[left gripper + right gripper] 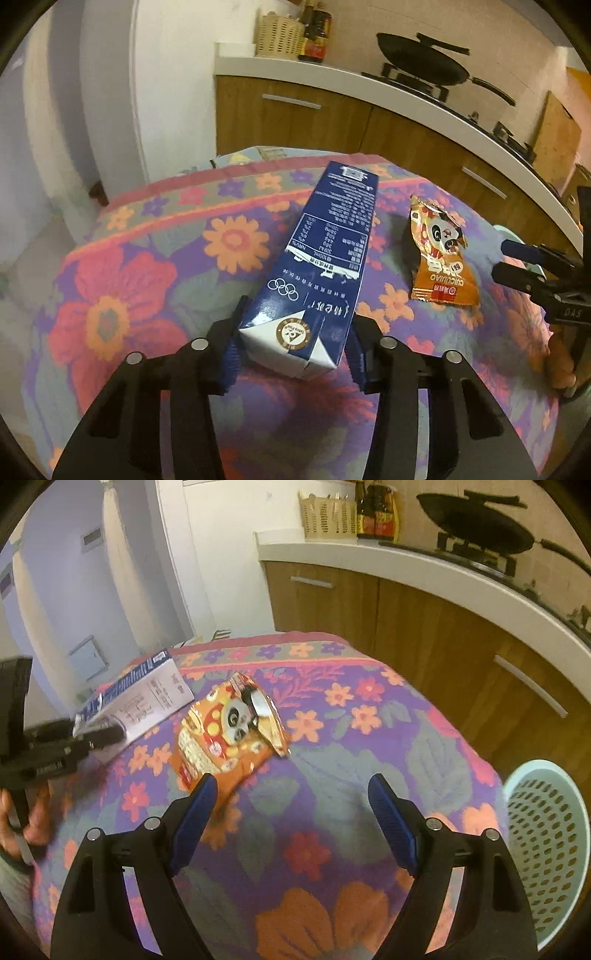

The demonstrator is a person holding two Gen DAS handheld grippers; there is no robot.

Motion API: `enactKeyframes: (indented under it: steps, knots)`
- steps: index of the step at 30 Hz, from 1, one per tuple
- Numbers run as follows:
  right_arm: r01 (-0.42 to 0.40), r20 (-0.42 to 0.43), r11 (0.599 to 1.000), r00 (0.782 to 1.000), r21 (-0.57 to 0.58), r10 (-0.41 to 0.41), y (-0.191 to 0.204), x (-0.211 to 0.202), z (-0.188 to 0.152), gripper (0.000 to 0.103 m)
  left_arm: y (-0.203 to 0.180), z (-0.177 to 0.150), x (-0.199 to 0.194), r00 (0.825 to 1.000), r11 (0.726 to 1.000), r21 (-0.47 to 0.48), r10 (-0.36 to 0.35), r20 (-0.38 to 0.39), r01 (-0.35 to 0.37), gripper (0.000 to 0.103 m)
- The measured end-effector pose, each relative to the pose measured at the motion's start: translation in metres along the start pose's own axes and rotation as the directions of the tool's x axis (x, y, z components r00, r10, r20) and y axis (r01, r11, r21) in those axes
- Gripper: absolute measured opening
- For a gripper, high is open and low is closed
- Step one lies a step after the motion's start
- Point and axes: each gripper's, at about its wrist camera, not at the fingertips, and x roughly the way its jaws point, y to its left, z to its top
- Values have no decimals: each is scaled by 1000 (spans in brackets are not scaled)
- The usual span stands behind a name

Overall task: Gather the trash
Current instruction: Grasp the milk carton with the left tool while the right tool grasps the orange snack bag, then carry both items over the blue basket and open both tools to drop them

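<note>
A floral cloth [155,280] covered the table beneath the tool. Ahead stood wooden cabinets [295,122] under a white counter [332,74], with a wok [424,55] up to the right and a wicker basket [279,37] beside dark bottles [316,33].

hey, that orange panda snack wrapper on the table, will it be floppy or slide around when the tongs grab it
The snack wrapper looks torn open and crumpled, so probably empty, light and floppy. Its glossy film may skid on the flowered cloth if nudged. The open right tongs likely should pinch a raised fold.
</note>
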Motion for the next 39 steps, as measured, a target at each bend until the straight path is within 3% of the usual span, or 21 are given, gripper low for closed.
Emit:
enactKeyframes:
  steps: [4,12,14,16,17,19,22,27,31,36,39]
  knots:
    - [13,27,999,1000,-38,-12,10,11,17,88,-2,-6,-3,999,996,-74,-43,15,44,37]
    - [1,-11,999,1000,-52,-1,21,43,40,88,-7,-8,-5,999,997,-74,8,44,-5,36]
    - [-12,-78,997,997,-71,6,25,56,41,78,-6,-7,-4,999,996,-84,8,44,-4,36]
    - [-15,-105,995,994,-96,5,29,60,40,48,-4,-8,-6,999,995,-96,8,47,-3,36]
    - [-34,-100,994,995,-102,24,31,58,39,46,-4,-9,-7,999,995,-98,12,49,-7,36]
    - [-45,-88,993,995,-109,36,33,53,36,33,-5,-10,-9,999,993,-115,-2,53,8,36]
    - [-72,-58,991,996,-110,66,32,39,31,26,-13,-13,-16,998,991,-133,-13,61,21,36]
    - [-85,7,995,996,-59,86,15,10,17,22,-38,-14,-29,995,989,-135,-41,92,53,36]
    - [-75,76,997,994,10,74,-18,-26,1,22,-80,-8,-35,991,993,-87,-73,109,82,36]
    - [-8,152,997,988,73,-3,-66,-73,-22,22,-135,-3,-33,984,990,-30,-133,115,137,36]
    - [72,170,992,981,108,-90,-96,-98,-41,22,-174,0,-28,979,985,9,-170,112,170,36]
